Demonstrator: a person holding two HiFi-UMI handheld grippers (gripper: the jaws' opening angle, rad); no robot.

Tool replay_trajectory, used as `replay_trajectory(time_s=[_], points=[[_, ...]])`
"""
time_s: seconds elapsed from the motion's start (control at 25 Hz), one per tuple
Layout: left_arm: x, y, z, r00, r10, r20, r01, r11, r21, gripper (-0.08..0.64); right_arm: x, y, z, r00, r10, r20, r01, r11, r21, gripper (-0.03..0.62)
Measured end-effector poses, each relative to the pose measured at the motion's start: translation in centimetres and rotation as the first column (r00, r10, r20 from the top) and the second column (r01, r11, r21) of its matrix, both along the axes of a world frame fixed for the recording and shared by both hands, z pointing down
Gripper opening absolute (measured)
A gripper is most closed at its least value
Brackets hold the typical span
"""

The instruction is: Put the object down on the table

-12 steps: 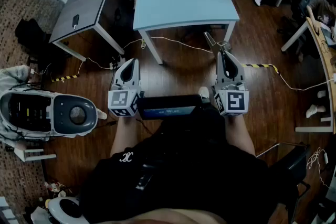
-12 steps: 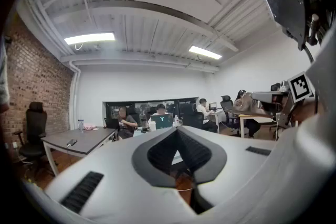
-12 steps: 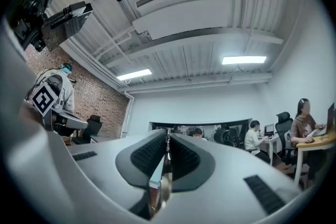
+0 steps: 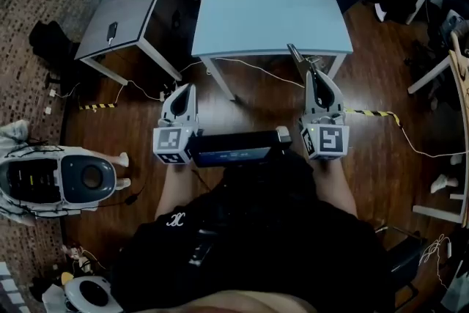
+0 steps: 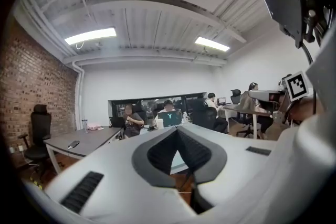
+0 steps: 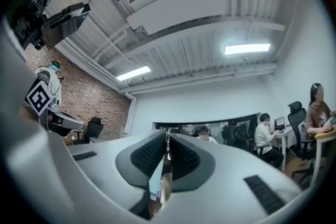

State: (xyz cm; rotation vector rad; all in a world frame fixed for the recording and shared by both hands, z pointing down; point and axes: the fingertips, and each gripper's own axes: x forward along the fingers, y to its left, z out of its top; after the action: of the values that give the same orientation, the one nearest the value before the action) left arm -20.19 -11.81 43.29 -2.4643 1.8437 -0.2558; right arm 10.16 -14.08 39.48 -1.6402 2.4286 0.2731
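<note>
Carrying a thin metal tool (image 4: 299,57) pinched in my right gripper (image 4: 314,75), I have my left gripper (image 4: 188,89) closed on nothing. Next I think I must reach over the blue table (image 4: 271,11) and lower it.

Thin metal strip (image 4: 297,56), tilted, clamped.

Object (image 4: 297,56) looks shiny metal, floor (image 4: 256,105) glossy wood.

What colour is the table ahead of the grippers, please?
The table is light blue, clearest in the head view.
</note>
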Motion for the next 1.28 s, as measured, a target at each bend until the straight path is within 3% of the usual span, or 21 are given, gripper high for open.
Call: replay_trajectory(time_s=[0.52, 0.88, 1.12, 1.28], points=[[4.3, -21.5, -2.0, 1.0, -0.012, -0.026, 0.013, 1.0, 0.021, 0.009, 2.2, -21.7, 0.8, 0.996, -0.083, -0.033, 0.081, 0.995, -0.06, 0.008], [3.6, -26.7, -1.2, 0.998, -0.024, -0.059, 0.023, 1.0, -0.018, 0.009, 1.3, -30.0, 5.8, 0.995, -0.094, -0.044, 0.085, 0.98, -0.181, 0.007], [1.2, -29.1, -1.6, 0.999, -0.037, -0.034, 0.036, 0.999, -0.019, 0.009, -0.6, -34.0, 9.4, 0.996, -0.078, -0.049, 0.065, 0.971, -0.229, 0.008], [0.5, -30.2, -1.7, 0.999, -0.038, -0.031, 0.037, 0.999, -0.022, 0.009, -1.5, -36.7, 14.9, 0.996, -0.063, -0.07, 0.034, 0.935, -0.354, 0.006]])
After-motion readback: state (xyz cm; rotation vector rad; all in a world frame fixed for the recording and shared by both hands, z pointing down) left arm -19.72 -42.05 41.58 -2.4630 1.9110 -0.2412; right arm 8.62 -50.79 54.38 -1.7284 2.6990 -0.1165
